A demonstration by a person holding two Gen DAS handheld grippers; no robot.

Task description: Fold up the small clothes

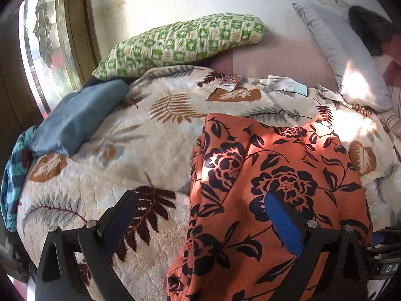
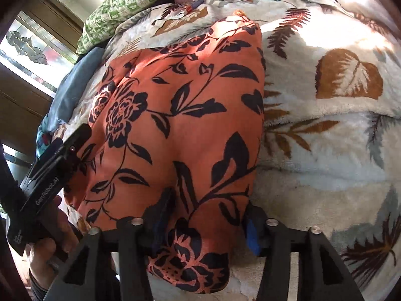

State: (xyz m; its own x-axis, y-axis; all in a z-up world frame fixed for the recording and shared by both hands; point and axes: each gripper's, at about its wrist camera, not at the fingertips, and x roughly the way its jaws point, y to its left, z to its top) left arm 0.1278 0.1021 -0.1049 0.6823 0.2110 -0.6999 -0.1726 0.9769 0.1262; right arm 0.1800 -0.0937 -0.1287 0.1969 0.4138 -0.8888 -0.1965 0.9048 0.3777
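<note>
Sunlit and rumpled, a cream plush blanket (image 1: pixel 140 150) printed with brown and grey leaves covers the bed and fills most of both views, with a pale wall (image 1: pixel 175 2) and a glazed door (image 1: pixel 42 50) behind it. On the blanket lies the orange garment (image 2: pixel 180 115) with its black flower print, spread as a long folded slab with a straight right edge and bunched folds down its left side. Farther back, a green-checked pillow (image 1: pixel 180 42) leans near the wall, a grey-blue cloth (image 1: pixel 77 120) lies beside it, and a pale glove (image 1: pixel 283 85) rests near a light pillow (image 1: pixel 351 57).

Tilted down over the near end of the garment, the right gripper (image 2: pixel 205 220) has its jaws apart on either side of the fabric, which bulges up between them; I cannot tell whether the pads press on it. In the right wrist view, the left gripper (image 2: pixel 65 148) is held in a hand (image 2: pixel 52 238) at the garment's left edge. From its own camera its jaws stand wide open, one finger (image 1: pixel 125 213) over the blanket, the blue-padded one (image 1: pixel 283 223) above the orange cloth, gripping nothing
</note>
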